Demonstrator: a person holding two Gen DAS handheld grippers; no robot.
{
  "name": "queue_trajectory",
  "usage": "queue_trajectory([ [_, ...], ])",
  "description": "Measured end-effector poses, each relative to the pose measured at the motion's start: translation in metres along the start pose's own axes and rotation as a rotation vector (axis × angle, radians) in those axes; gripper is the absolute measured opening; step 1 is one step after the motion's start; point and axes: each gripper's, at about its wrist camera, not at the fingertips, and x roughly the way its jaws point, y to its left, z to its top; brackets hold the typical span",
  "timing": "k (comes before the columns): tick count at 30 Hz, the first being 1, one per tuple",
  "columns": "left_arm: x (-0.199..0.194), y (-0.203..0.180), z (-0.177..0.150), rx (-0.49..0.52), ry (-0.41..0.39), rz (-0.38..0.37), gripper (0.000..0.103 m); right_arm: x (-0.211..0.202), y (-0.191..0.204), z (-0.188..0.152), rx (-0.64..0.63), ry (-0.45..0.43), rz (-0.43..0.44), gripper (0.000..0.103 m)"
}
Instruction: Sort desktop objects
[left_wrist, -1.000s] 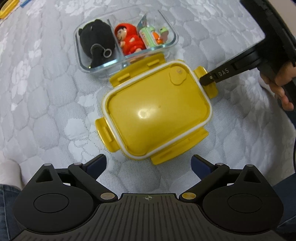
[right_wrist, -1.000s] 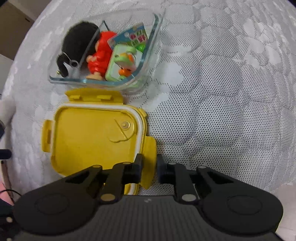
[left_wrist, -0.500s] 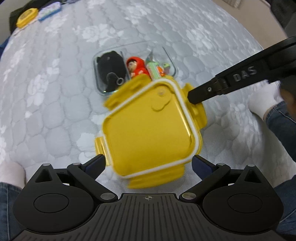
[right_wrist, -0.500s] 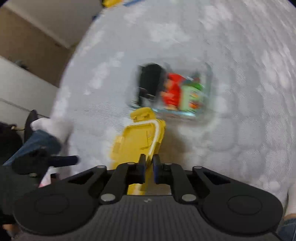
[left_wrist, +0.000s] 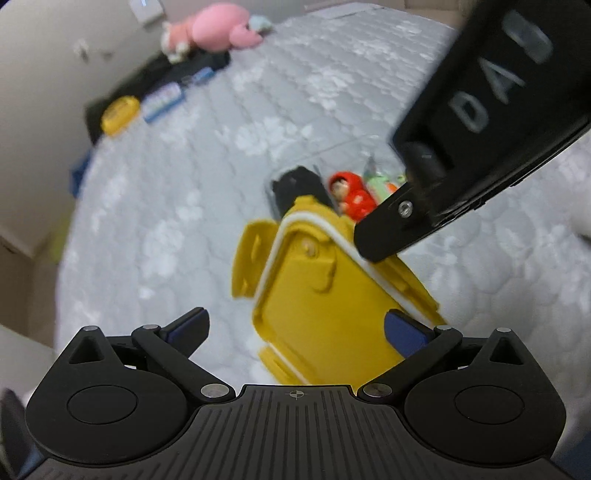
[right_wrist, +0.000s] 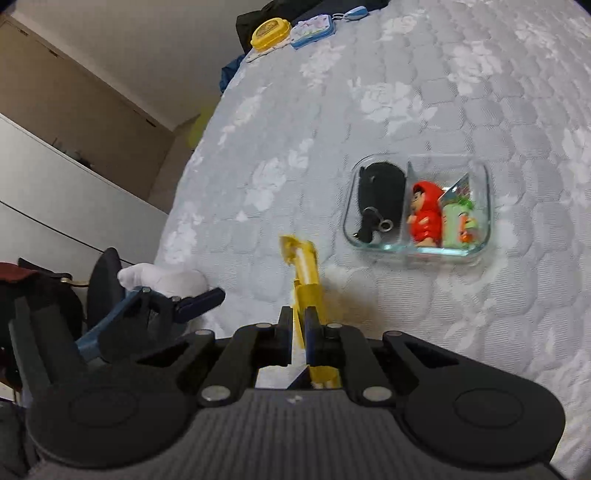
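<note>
My right gripper (right_wrist: 299, 319) is shut on the edge of the yellow lid (left_wrist: 325, 306) and holds it up off the bed, seen edge-on in the right wrist view (right_wrist: 306, 273). My left gripper (left_wrist: 295, 328) is open, its fingers either side of the lid's near end, not touching it. The glass container (right_wrist: 484, 236) lies on the bed with a black plush (right_wrist: 380, 192), a red-hooded doll (right_wrist: 424, 218) and a green toy (right_wrist: 458, 221) in its compartments.
The grey quilted bed (right_wrist: 443, 92) runs far and right. A yellow case (right_wrist: 267, 33) and a blue case (right_wrist: 314, 29) lie at its far edge. A pink plush (left_wrist: 218, 26) sits far back. White cabinets (right_wrist: 55, 206) stand left.
My right gripper has lifted the yellow lid off the bed and tilted it on edge. Both grippers have risen away from the glass container.
</note>
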Motion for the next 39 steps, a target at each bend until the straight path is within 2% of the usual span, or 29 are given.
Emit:
queue_trajectory([
  [4,-0.002,-0.004,-0.006,-0.002,-0.041,0.148,0.103,-0.003,-0.002,-0.001,0.061,-0.017,0.052,0.007],
  [7,0.002,-0.001,-0.01,-0.06,-0.027,0.194,0.103,-0.007,0.0,0.0,0.096,-0.026,0.137,0.007],
  [9,0.007,0.003,-0.013,-0.11,0.004,0.157,0.103,-0.008,0.006,0.0,0.096,-0.035,0.176,0.007],
  [13,0.01,0.017,-0.015,-0.239,0.069,-0.013,0.103,-0.005,0.02,-0.003,0.032,-0.039,0.171,0.007],
  [15,0.012,0.021,-0.013,-0.253,0.085,-0.049,0.103,-0.004,0.025,-0.002,-0.011,-0.049,0.131,0.007],
  [17,0.013,0.027,-0.011,-0.266,0.1,-0.075,0.103,-0.005,0.026,0.002,-0.077,-0.077,0.019,0.007],
  [18,0.015,0.03,-0.011,-0.281,0.107,-0.098,0.103,-0.004,0.023,0.005,-0.106,-0.085,-0.046,0.011],
  [20,0.019,0.033,-0.018,-0.31,0.128,-0.149,0.103,0.003,0.008,0.015,-0.14,-0.086,-0.175,0.026],
  [21,0.022,0.033,-0.018,-0.323,0.146,-0.179,0.103,0.008,-0.004,0.019,-0.131,-0.079,-0.223,0.048],
  [22,0.024,0.034,-0.02,-0.337,0.167,-0.204,0.103,0.017,-0.02,0.024,-0.113,-0.062,-0.28,0.06],
  [26,0.036,0.037,-0.021,-0.415,0.246,-0.264,0.103,0.045,-0.075,0.027,-0.044,-0.002,-0.44,0.057],
  [27,0.037,0.038,-0.022,-0.434,0.254,-0.27,0.103,0.051,-0.086,0.026,-0.045,0.018,-0.464,0.051],
  [31,0.035,0.035,-0.02,-0.435,0.234,-0.27,0.103,0.077,-0.098,0.012,-0.207,0.116,-0.531,0.043],
  [34,0.031,0.028,-0.017,-0.393,0.208,-0.274,0.103,0.091,-0.101,0.004,-0.254,0.15,-0.525,0.043],
  [36,0.027,0.023,-0.016,-0.367,0.199,-0.293,0.103,0.102,-0.106,0.001,-0.212,0.165,-0.498,0.044],
  [39,0.023,0.018,-0.017,-0.345,0.19,-0.321,0.103,0.12,-0.11,-0.002,-0.206,0.184,-0.507,0.044],
])
